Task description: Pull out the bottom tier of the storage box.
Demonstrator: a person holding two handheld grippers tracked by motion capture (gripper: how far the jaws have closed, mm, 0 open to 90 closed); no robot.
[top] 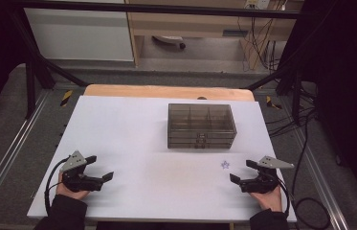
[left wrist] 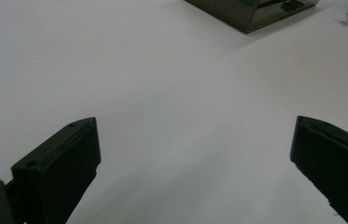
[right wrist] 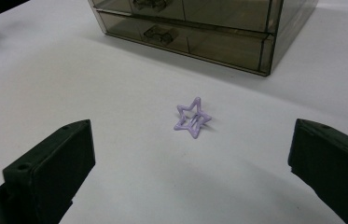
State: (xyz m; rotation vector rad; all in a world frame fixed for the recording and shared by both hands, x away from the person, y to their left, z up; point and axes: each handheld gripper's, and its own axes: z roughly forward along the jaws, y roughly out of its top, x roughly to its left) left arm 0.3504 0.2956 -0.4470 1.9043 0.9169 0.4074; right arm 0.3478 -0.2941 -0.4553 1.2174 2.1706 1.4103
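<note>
A small purple star-shaped clip [top: 225, 165] [right wrist: 192, 118] lies on the white table top, a little in front of a smoky clear drawer box [top: 201, 125] [right wrist: 195, 28]. My right gripper [top: 242, 171] [right wrist: 190, 158] rests near the table's front right, open, with the star just beyond its jaws and nothing between them. My left gripper [top: 99, 167] [left wrist: 195, 158] sits at the front left, open and empty, its jaws pointing across bare table. The drawer box [left wrist: 255, 11] and the star [left wrist: 347, 20] appear far off in the left gripper view.
The white board [top: 133, 134] lies on a wooden table. A black metal frame [top: 32, 72] surrounds it. Cables [top: 305, 143] hang along the right side. Wide bare surface lies between the two grippers.
</note>
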